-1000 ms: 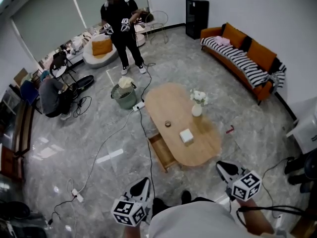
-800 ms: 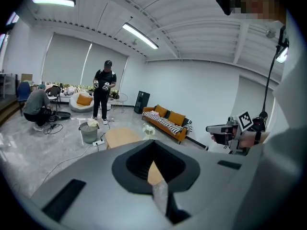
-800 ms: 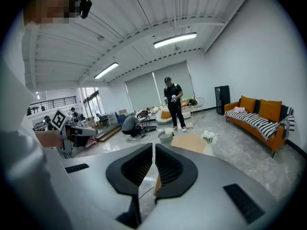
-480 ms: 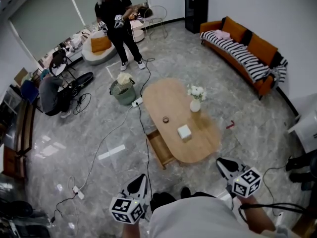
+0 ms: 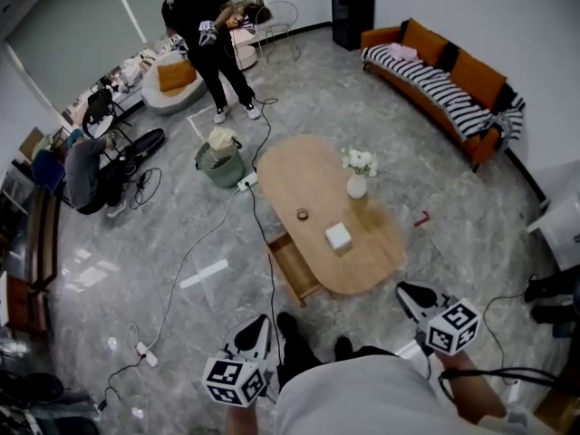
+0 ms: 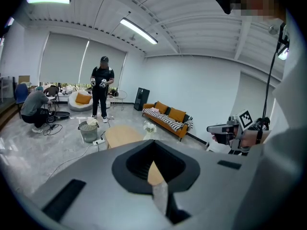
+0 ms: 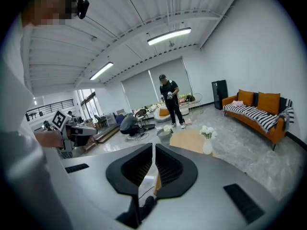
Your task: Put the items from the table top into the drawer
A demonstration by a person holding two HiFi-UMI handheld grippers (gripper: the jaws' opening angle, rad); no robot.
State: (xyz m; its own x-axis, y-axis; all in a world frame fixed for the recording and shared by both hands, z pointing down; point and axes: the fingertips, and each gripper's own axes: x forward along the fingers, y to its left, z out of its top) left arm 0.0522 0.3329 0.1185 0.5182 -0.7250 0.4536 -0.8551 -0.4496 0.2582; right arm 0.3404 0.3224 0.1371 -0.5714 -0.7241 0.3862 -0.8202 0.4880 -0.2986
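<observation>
Oval wooden table mid-frame on marble floor, drawer gaping, waste bin beside; left gripper, right gripper clenched empty.

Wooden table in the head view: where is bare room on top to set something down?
The far end of the table, beyond the vase and the small dark ring, is bare. So is the near end, between the white box and the rim. The middle, among those three, is crowded.
</observation>
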